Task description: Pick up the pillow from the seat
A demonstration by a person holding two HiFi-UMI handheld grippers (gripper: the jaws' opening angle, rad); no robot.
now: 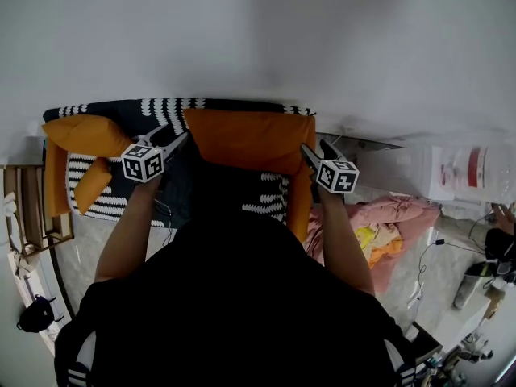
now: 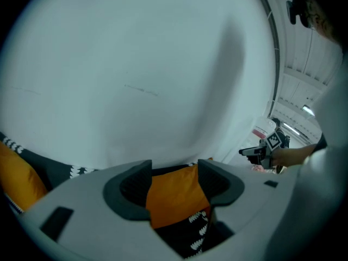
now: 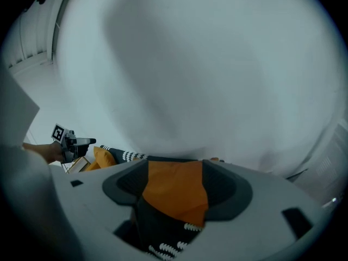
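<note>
An orange pillow (image 1: 248,138) rests against the back of a black-and-white patterned seat (image 1: 270,198). My left gripper (image 1: 181,141) is at the pillow's left edge and my right gripper (image 1: 308,155) is at its right edge. In the left gripper view the pillow (image 2: 175,196) shows in the gap between wide-set jaws, and the pads' inner faces are bare. The right gripper view is alike: the pillow (image 3: 175,192) fills the gap over the dark seat and nothing is pinched. Each gripper sees the other across the pillow, the right gripper (image 2: 255,151) and the left gripper (image 3: 86,142).
A second orange cushion (image 1: 81,135) lies on the seat's left part, above a wooden frame (image 1: 32,216). Pink and yellow cloth (image 1: 387,224) is heaped to the seat's right, with a white box (image 1: 468,172) and cables beyond. A pale wall stands behind the seat.
</note>
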